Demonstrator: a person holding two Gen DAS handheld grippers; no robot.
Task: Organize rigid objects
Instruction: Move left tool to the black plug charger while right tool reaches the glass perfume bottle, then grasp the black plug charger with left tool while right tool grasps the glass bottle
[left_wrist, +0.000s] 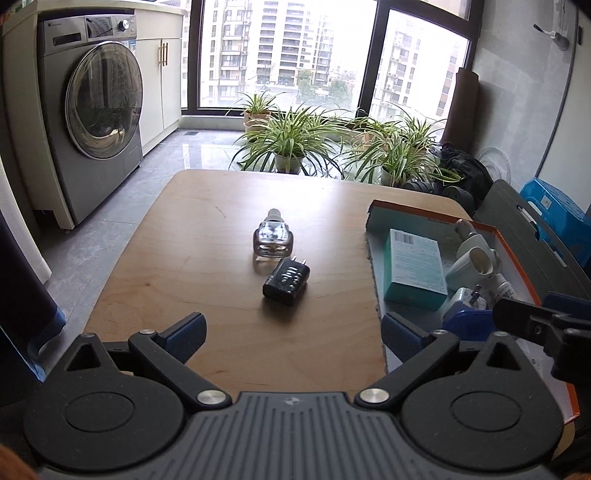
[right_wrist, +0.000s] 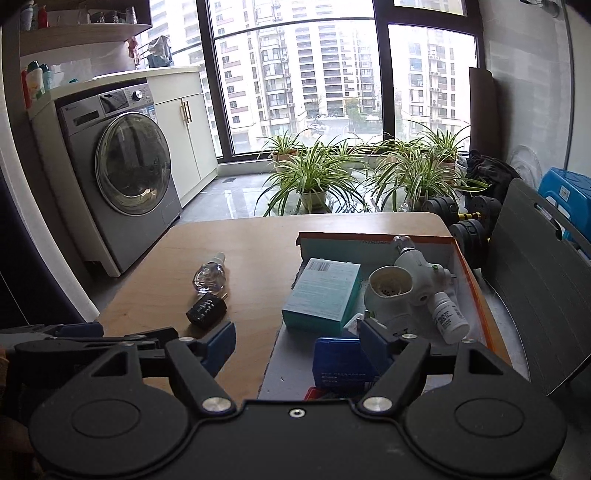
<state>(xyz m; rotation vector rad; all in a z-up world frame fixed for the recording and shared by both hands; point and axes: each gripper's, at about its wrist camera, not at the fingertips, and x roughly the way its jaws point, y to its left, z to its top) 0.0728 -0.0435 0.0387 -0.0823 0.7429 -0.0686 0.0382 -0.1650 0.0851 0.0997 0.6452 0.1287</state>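
Left wrist view, both claws apart — black charger (left_wrist: 286, 281) ahead of left claw (left_wrist: 293, 334), untouched

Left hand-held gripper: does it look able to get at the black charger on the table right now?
Probably yes. The left hand-held gripper is open and faces the black charger across bare table; only the glass bottle sits just behind it.

My left gripper (left_wrist: 293, 332) is level, its jaws spread wide with nothing between the blue pads (left_wrist: 186, 332). My right gripper (right_wrist: 295, 345) sits likewise, jaws wide apart and holding nothing. In the right wrist view the left gripper's fingers reach in just outside my right gripper's left jaw; the two grippers are side by side.
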